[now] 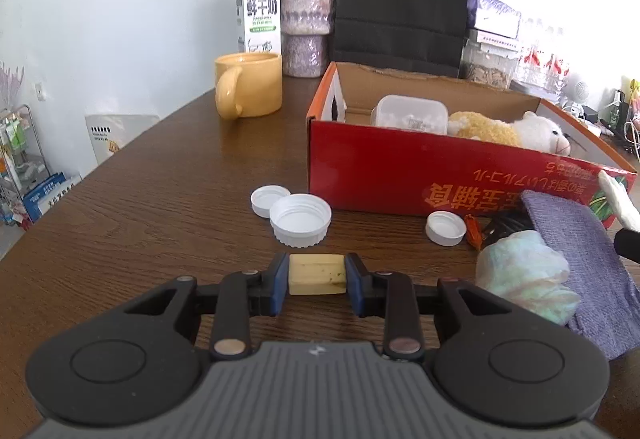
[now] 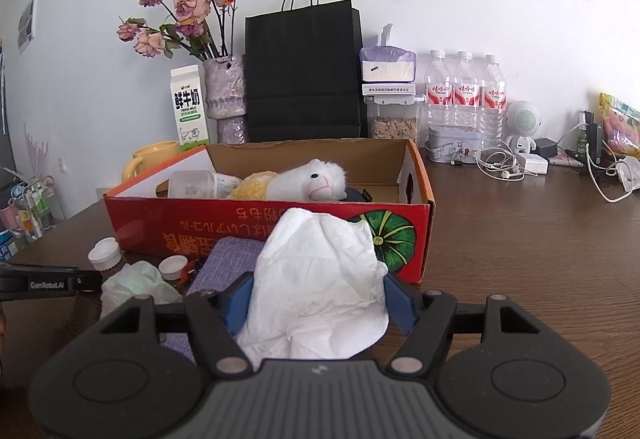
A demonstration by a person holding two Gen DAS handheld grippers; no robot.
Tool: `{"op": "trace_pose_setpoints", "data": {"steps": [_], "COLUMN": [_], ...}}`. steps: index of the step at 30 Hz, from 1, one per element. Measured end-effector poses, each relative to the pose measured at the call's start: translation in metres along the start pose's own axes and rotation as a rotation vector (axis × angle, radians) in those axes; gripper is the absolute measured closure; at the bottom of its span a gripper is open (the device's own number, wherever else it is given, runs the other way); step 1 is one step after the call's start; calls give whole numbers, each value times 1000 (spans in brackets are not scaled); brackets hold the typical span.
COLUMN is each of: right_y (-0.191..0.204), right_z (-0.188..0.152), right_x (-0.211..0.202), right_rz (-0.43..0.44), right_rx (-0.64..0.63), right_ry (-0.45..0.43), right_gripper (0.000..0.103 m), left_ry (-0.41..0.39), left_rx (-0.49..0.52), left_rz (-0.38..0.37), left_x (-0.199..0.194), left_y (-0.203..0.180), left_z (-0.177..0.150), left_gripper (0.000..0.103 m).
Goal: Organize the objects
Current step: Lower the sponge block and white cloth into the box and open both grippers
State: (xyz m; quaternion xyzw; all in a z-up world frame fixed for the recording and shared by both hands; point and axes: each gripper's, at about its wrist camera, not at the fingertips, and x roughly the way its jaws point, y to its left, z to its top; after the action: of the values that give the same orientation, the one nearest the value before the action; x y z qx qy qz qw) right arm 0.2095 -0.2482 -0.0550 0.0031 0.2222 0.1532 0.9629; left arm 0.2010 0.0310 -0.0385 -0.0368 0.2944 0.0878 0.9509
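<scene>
My left gripper (image 1: 317, 275) is shut on a small yellowish block (image 1: 317, 274) just above the brown table, in front of two white bottle caps (image 1: 300, 219). My right gripper (image 2: 318, 301) is shut on a crumpled white tissue (image 2: 320, 279) in front of the red cardboard box (image 2: 240, 223). The box (image 1: 400, 171) holds a plush sheep (image 2: 304, 181) and a clear plastic container (image 1: 410, 111). A purple cloth (image 1: 580, 259), a pale green crumpled tissue (image 1: 524, 271) and a third white cap (image 1: 445, 227) lie by the box front.
A yellow mug (image 1: 248, 85), milk carton (image 1: 258, 9), vase of dried roses (image 2: 226, 91) and black paper bag (image 2: 304, 71) stand behind the box. Water bottles (image 2: 464, 95), a seed jar (image 2: 394, 119), cables and chargers (image 2: 516, 159) crowd the back right.
</scene>
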Motion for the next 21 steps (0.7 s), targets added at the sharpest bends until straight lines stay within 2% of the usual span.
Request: {"op": "trace_pose_setpoints", "data": {"steps": [11, 21], "right_y": [5, 18], "right_z": [2, 33], "right_x": [-7, -6], "right_rz": [-16, 1], "right_rx": [-32, -79], "right_ry": [-39, -89], "right_gripper": [35, 35], "left_ry": [-111, -210], "left_rx": [25, 63], "left_rz": [-80, -174], "left_x": [-33, -42], "left_y": [-12, -42], "left_z": [17, 54], "left_gripper": [72, 72]}}
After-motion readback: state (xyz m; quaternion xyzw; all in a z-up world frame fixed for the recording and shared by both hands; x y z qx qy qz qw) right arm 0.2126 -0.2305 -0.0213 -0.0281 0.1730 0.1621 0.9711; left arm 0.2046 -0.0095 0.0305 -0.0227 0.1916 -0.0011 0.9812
